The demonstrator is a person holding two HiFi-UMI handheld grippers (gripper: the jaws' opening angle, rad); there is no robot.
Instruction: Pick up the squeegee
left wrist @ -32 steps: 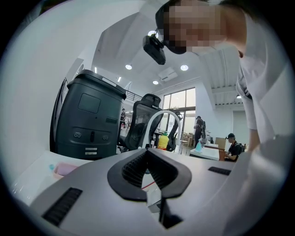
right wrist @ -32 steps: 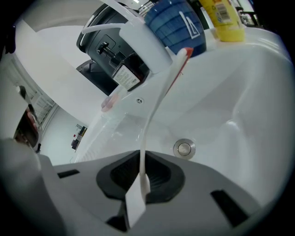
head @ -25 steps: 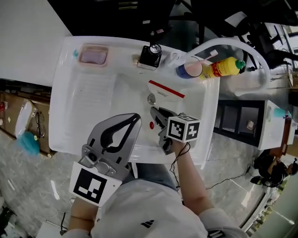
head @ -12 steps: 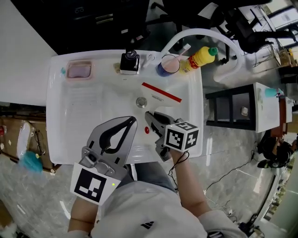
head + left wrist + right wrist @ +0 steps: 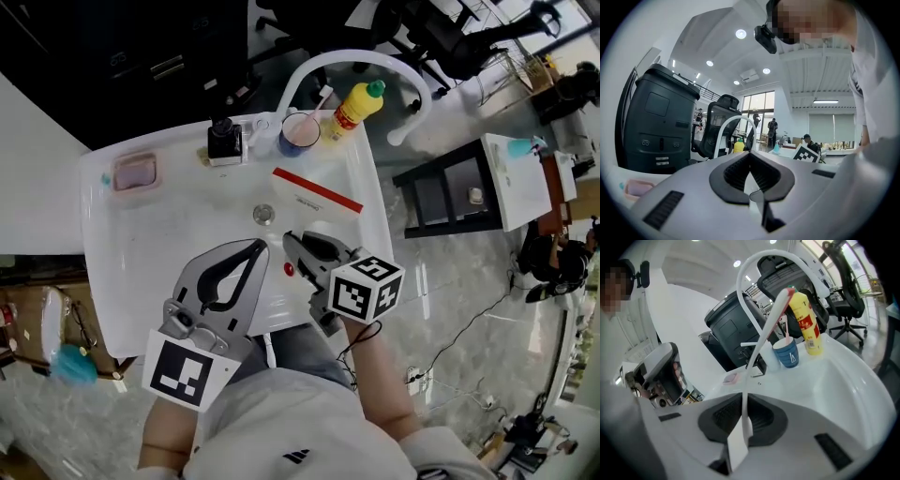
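The squeegee (image 5: 315, 199) is a white blade with a red strip along its far edge, hanging over the white sink (image 5: 122, 262). My right gripper (image 5: 298, 242) is shut on its thin white handle. In the right gripper view the handle (image 5: 761, 338) runs up from between the jaws (image 5: 743, 404) to the red-tipped blade. My left gripper (image 5: 253, 247) hovers over the sink's near left part, jaws shut and empty. In the left gripper view the left gripper (image 5: 750, 153) points level across the room.
At the back of the sink stand a black tap (image 5: 225, 139), a pink soap dish (image 5: 134, 172), a blue cup (image 5: 299, 133) with a toothbrush, and a yellow bottle (image 5: 356, 105). The drain (image 5: 263, 214) lies mid-basin. A small red spot (image 5: 289, 269) shows below the right gripper.
The right gripper has risen with the squeegee in it, away from the basin. The sink looks smaller and has slid left in the head view. The left gripper has hardly shifted.
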